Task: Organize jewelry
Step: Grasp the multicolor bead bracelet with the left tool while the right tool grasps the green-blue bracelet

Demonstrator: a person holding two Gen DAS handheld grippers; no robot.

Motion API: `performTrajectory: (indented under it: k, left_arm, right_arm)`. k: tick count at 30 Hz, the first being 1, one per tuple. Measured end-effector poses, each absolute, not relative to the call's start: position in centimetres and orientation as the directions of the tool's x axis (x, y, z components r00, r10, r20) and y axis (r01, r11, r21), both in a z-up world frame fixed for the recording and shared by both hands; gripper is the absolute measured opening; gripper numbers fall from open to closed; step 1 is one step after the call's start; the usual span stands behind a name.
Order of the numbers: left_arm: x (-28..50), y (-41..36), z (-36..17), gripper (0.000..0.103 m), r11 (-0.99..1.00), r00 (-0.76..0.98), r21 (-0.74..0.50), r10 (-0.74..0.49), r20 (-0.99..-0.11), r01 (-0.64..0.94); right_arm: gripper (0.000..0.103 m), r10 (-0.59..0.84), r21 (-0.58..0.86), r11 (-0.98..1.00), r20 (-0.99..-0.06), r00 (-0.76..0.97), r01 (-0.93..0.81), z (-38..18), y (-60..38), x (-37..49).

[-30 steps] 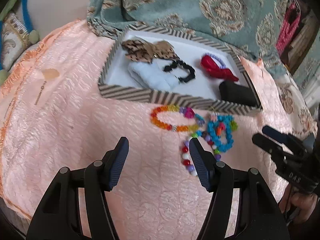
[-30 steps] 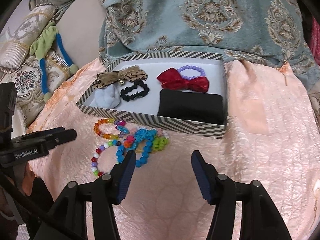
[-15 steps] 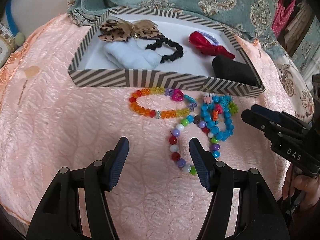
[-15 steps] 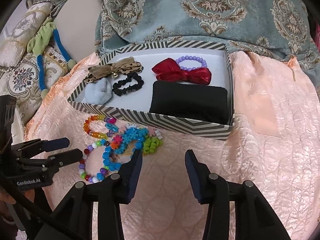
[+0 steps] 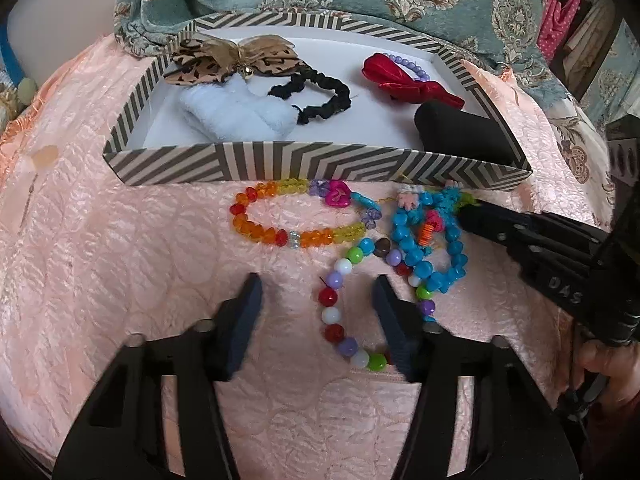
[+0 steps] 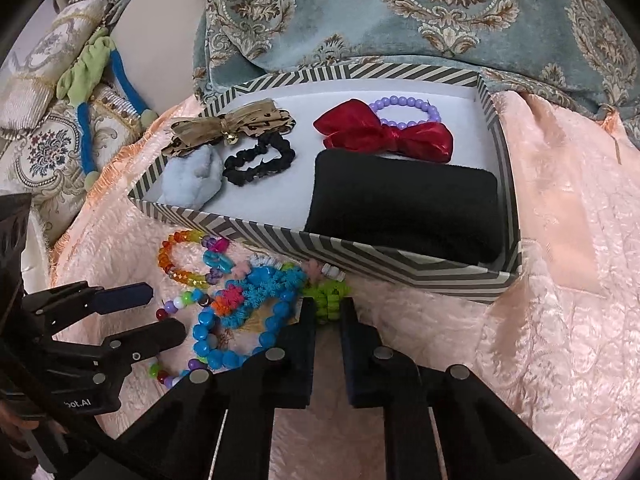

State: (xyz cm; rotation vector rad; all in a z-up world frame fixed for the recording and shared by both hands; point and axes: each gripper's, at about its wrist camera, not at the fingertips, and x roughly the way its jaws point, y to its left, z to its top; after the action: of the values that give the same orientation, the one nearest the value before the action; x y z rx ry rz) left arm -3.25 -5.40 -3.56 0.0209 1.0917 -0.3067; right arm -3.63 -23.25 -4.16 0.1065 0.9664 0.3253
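Observation:
Several bead bracelets lie on the peach cover in front of a striped box (image 5: 280, 160) (image 6: 400, 268). My left gripper (image 5: 318, 312) (image 6: 164, 312) is closing. It straddles one strand of a bracelet of round multicolour beads (image 5: 332, 314) (image 6: 180, 300), and its pads are clear of the beads. My right gripper (image 6: 328, 312) (image 5: 464, 216) is closing too, almost shut, with its tips pinching a green bracelet (image 6: 326, 294) next to the box wall. A blue bead bracelet (image 5: 424, 268) (image 6: 208, 344) and an orange-yellow one (image 5: 276, 236) (image 6: 168, 260) lie between the two grippers.
The box holds a leopard bow (image 5: 236, 60), a pale scrunchie (image 5: 236, 116), a black scrunchie (image 5: 320, 96), a red bow (image 6: 384, 132), a purple bracelet (image 6: 404, 104) and a black cushion (image 6: 404, 204). A teal patterned blanket (image 6: 400, 12) lies behind it.
Both grippers came down and closer to the bracelets. The right jaws narrowed from wide apart to a pinch on the green bracelet. The left jaws narrowed over the multicolour beads.

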Motion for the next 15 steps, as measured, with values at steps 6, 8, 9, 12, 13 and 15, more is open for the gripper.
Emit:
performTrajectory:
  k: [6,8,9,12,13,15]
  left_arm:
    - [-3.5,-4.5,-3.0,0.009,0.943,0.418,-0.184,-0.292,-0.86,0.278]
    - [-3.6,-4.0,-2.6,0.008,0.941,0.418,-0.204,-0.306,-0.855,0.271]
    - [-3.7,-3.8,-2.3,0.008,0.939,0.421,-0.212,-0.313,-0.851,0.269]
    - [-4.0,-3.2,-0.9,0.007,0.937,0.443,-0.226,-0.327,-0.835,0.266]
    - [-4.1,-3.1,-0.2,0.007,0.936,0.453,-0.227,-0.331,-0.828,0.27]
    - [-4.3,-2.9,0.7,0.007,0.934,0.468,-0.227,-0.337,-0.817,0.277]
  right_arm:
    - [0.011,0.324,0.253,0.946,-0.75,0.576,-0.203,-1.8,-25.2,-5.3]
    - [0.011,0.338,0.268,0.941,-0.732,0.592,-0.206,-0.7,-25.7,-6.0]
    - [0.011,0.344,0.274,0.939,-0.722,0.6,-0.209,0.0,-25.9,-6.3]
    - [0.011,0.362,0.291,0.932,-0.69,0.626,-0.218,1.9,-26.6,-7.1]
    - [0.011,0.367,0.296,0.929,-0.68,0.634,-0.221,2.6,-26.8,-7.3]
    - [0.011,0.365,0.288,0.93,-0.666,0.651,-0.226,3.6,-27.0,-7.8]
